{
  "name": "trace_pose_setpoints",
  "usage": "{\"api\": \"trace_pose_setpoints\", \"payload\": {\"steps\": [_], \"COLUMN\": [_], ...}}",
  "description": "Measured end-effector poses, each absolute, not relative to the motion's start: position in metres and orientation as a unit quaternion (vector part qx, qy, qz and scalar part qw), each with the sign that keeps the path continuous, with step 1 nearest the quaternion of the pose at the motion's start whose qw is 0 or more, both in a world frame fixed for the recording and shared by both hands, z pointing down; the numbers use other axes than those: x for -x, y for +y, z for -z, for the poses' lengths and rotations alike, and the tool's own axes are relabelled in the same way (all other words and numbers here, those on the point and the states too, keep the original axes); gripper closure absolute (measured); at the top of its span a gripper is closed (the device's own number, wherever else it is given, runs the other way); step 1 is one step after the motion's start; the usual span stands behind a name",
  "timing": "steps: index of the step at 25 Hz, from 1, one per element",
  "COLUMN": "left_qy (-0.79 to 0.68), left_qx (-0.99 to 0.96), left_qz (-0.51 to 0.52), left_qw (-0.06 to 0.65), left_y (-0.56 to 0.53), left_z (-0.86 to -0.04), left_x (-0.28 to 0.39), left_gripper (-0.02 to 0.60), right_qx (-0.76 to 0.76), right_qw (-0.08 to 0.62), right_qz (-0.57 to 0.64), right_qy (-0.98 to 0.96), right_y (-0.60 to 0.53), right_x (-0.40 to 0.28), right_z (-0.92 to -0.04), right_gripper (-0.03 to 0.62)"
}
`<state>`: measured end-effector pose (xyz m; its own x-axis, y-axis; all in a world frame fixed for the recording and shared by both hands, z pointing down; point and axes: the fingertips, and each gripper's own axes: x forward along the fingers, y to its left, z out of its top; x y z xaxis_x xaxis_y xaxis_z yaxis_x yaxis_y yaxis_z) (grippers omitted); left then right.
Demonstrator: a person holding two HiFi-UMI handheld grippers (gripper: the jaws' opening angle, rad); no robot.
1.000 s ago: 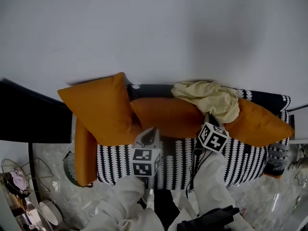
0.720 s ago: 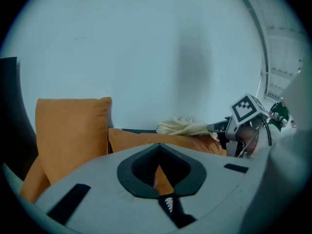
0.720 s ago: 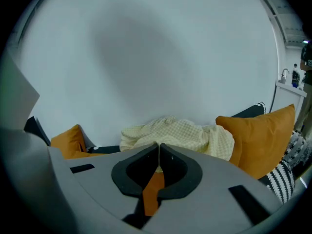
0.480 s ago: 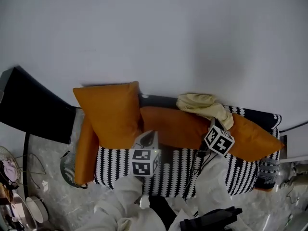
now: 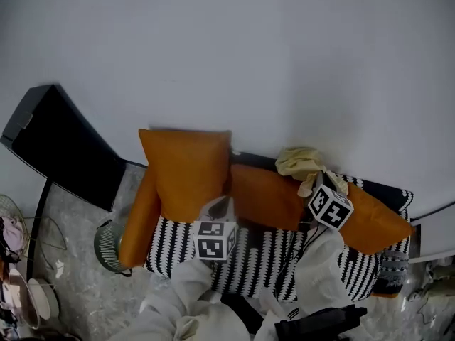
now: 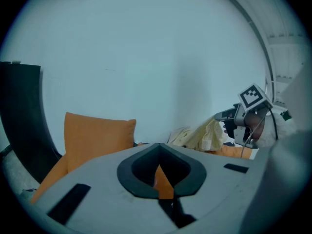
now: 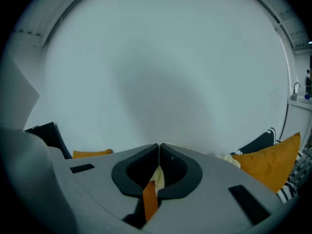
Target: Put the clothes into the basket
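— Garment [image 5: 302,163], pale yellow: where does it stand against the jaws?
— Clamped in the right gripper [image 5: 317,185]. Its jaws are pressed together on a fold of the cloth. The rest bunches just beyond their tips, over the long orange cushion [image 5: 264,196].
— Left gripper [image 6: 159,147]?
— Jaws together, nothing between them. An upright orange cushion [image 6: 97,138] stands beyond them, to their left. The garment and the other gripper sit off to their right.
— Basket?
— A round mesh basket [image 5: 109,246] is on the floor, well apart from both pairs of jaws. It lies below and to the left of the left pair, beside the end of the black-and-white sofa [image 5: 259,254]. Garment is not in it
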<state>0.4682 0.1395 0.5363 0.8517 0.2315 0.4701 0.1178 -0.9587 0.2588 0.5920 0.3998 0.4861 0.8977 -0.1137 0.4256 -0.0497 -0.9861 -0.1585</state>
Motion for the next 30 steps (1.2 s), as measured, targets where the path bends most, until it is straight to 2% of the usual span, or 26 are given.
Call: {"api": "trace_pose_setpoints", "payload": {"steps": [7, 13, 18, 30], "left_qy": [0.036, -0.022, -0.094, -0.309], "left_qx": [-0.964, -0.969, -0.967, -0.923], "left_qz": [-0.233, -0.215, -0.204, -0.162], "left_qw": [0.119, 0.122, 0.123, 0.164], "left_y": [0.07, -0.002, -0.066, -0.218], "left_z": [-0.513, -0.49, -0.478, -0.469], "left_x": [-0.426, -0.382, -0.338, -0.179], "left_gripper": [0.581, 0.583, 0.581, 0.583], "right_qx": [0.969, 0.956, 0.934, 0.838], "right_qw": [0.065, 0.082, 0.069, 0.047], "right_qz": [0.2, 0.19, 0.184, 0.188], "right_qy": [0.127, 0.208, 0.298, 0.51], "right_y": [0.295, 0.199, 0.105, -0.134], "right_x": [-0.578, -0.549, -0.521, -0.408], "right_z": [-0.444, -0.413, -0.393, -0.376], "right_gripper": [0.565, 0.565, 0.565, 0.565]}}
